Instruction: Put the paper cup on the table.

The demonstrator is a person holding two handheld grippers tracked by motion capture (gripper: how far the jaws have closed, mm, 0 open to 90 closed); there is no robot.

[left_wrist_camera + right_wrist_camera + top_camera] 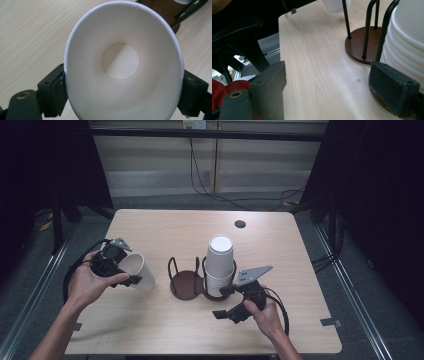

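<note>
A: What is going on across the desk (165, 227) right now?

B: Judging by the layout, one paper cup (140, 271) is being carried away from, or toward, the wooden cup holder (186, 285). The left tongs (131, 274) are clamping that cup by its rim, with the cup lying on its side, just left of the holder and above the desk.

A: And the stack?

B: The stack of cups (220, 265) is sitting in the holder's right ring, upside down. The holder's left ring is standing empty. The right tongs (226, 302) are resting just in front of the holder with their pads well apart, one pad next to the stack but not pressing on anything.

A: So what does the next move call for?

B: I am guessing the single cup is heading for the empty ring. That would call for turning it to match the ring, lining it up over the wires, and loosening the grip only once it is seated. The right tongs may need to steady the holder's base.

A: Anything hard to read?

B: In the left gripper view the cup (123, 62) is covering nearly everything, so the holder behind it is barely peeking out. In the right gripper view the stack (409, 37) is cut off at the edge, and I cannot tell how many cups it has.
</note>
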